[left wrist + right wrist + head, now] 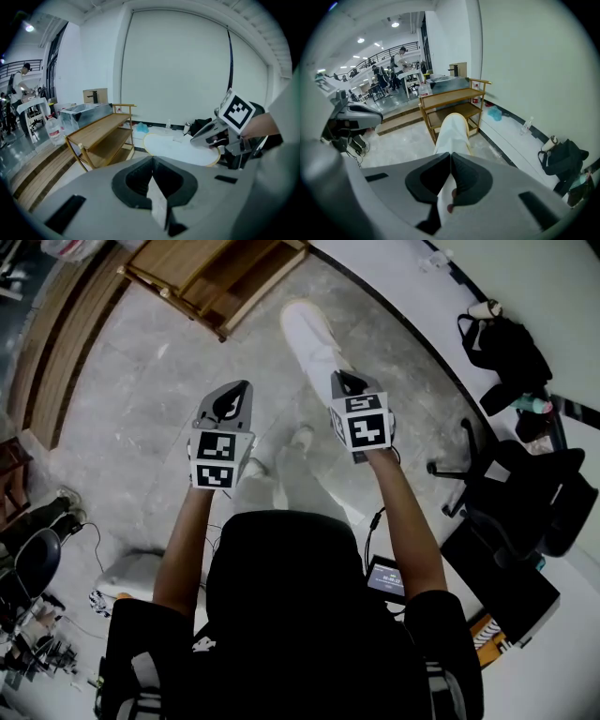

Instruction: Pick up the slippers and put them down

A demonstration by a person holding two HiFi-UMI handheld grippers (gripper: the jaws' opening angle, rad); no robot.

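**Clearly gripped on the right, less clear on the left**

Much of the grip is masked from above: in the head view each marker cube covers its own gripper's body, and the person's dark torso blocks the floor beneath. The heel end of the white slipper (pixel 312 341) vanishes into the right gripper (pixel 349 381), so how deep it sits cannot be read there. The right gripper view settles it: the jaws of the right gripper (pixel 451 157) are pressed together on the slipper (pixel 452 133), which runs out ahead of them, held off the pale floor (pixel 150 390) and pointing toward the wooden shelf (pixel 454 105). From the left gripper view the slipper's flat sole (pixel 180 150) shows with a yellowish rim, partly cut off by the right gripper (pixel 193 138).

The left gripper (pixel 152 161) has its jaws closed tip to tip, and nothing reaches out past them. A pale sliver sits just behind the tips, and I cannot tell what it is.

Both bare forearms stretch forward from dark short sleeves, side by side and apart. The left gripper (pixel 232 395) tilts downward, and the right one tilts down more steeply.
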